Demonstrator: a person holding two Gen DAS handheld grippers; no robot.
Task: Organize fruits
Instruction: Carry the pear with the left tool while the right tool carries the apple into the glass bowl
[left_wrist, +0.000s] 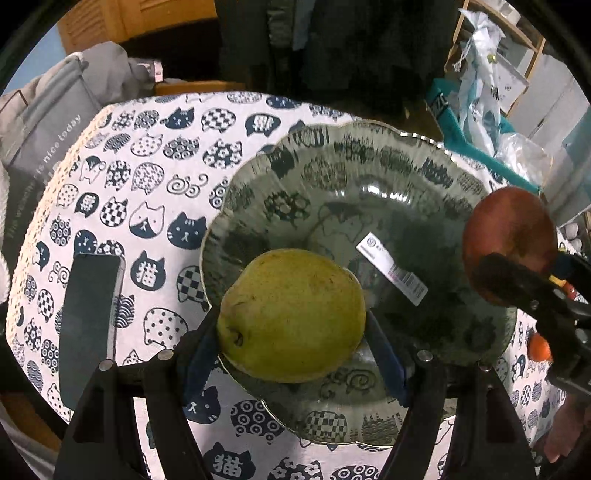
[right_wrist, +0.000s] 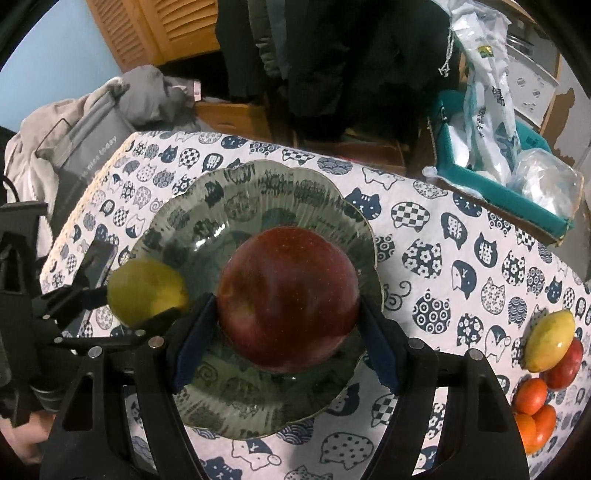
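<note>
Two fruits were gripped above the glass plate (right_wrist: 207, 206) at frame centre: a pear (left_wrist: 291, 314) by the left gripper (left_wrist: 295, 332), an apple (right_wrist: 288, 299) by the right gripper (right_wrist: 288, 332). A cat-print tablecloth (right_wrist: 461, 258) covered the table; a wooden cabinet (right_wrist: 166, 29) was seen upper left.

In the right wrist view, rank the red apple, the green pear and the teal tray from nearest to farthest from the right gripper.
1. Red apple: clamped in the right gripper, over the glass plate.
2. Green pear: to the left, in the other gripper.
3. Teal tray: beyond the table's far right edge.
</note>
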